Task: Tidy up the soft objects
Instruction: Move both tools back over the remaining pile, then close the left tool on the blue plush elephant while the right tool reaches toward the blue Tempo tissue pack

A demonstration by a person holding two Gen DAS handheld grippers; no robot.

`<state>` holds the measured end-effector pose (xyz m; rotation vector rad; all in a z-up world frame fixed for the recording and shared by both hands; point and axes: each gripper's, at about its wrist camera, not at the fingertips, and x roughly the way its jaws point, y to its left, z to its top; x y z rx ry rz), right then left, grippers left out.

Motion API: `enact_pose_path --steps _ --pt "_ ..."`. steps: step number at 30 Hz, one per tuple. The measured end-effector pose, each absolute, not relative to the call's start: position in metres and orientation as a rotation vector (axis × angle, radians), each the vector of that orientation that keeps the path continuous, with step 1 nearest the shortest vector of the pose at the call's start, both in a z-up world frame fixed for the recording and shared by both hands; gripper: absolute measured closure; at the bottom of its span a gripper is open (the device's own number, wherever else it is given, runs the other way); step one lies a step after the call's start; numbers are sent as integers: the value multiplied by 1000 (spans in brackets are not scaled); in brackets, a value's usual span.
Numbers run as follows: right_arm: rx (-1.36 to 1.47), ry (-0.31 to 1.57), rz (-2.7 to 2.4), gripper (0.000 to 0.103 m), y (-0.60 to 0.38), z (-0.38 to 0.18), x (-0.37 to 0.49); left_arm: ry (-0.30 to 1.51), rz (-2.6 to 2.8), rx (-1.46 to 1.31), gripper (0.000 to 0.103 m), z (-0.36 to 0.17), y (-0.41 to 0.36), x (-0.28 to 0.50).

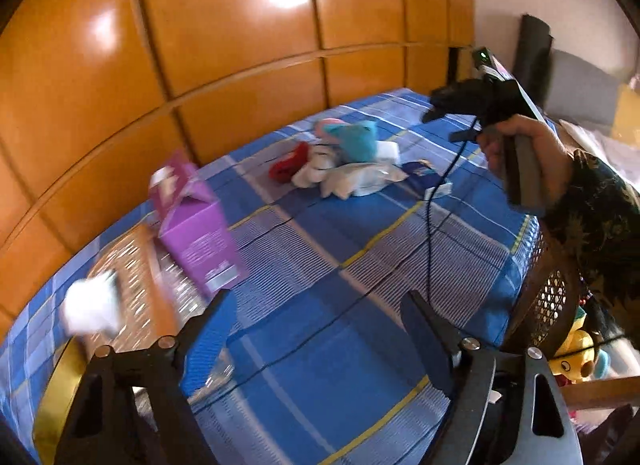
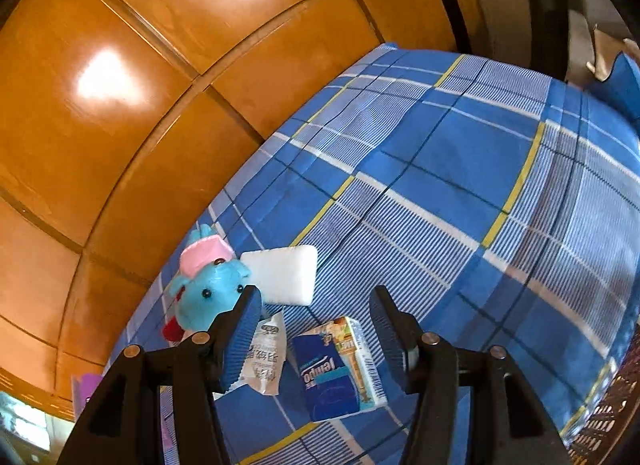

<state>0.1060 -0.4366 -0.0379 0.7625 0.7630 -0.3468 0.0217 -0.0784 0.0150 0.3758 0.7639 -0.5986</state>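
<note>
A pile of soft things lies on the blue plaid bed (image 1: 320, 345): a blue plush with a pink cap (image 1: 352, 137) (image 2: 208, 289), a red item (image 1: 286, 167), white cloths (image 1: 352, 179), a white sponge (image 2: 282, 279), a wipes packet (image 2: 266, 357) and a blue Tempo tissue pack (image 2: 332, 375). My left gripper (image 1: 316, 329) is open and empty, low over the bed. My right gripper (image 2: 316, 329) is open just above the tissue pack; it also shows in the left wrist view (image 1: 434, 107), held by a hand.
A purple carton (image 1: 196, 225) stands at the left beside a wooden tray (image 1: 140, 265) and a white item (image 1: 90, 307). A brown mesh basket (image 1: 548, 297) sits at the bed's right edge, a yellow plush (image 1: 572, 357) below it. Orange wooden panels (image 1: 200, 45) back the bed.
</note>
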Motion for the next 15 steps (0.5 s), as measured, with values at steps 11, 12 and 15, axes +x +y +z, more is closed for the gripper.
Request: enact_pose_path --steps 11,12,15 --pt "778 823 -259 44 -429 -48 116 903 -667 487 43 -13 -130 72" --pt "783 823 -254 44 -430 -48 116 910 -671 474 43 -12 -134 80" --pt "796 816 -246 44 -431 -47 114 904 -674 416 44 -4 -147 99"
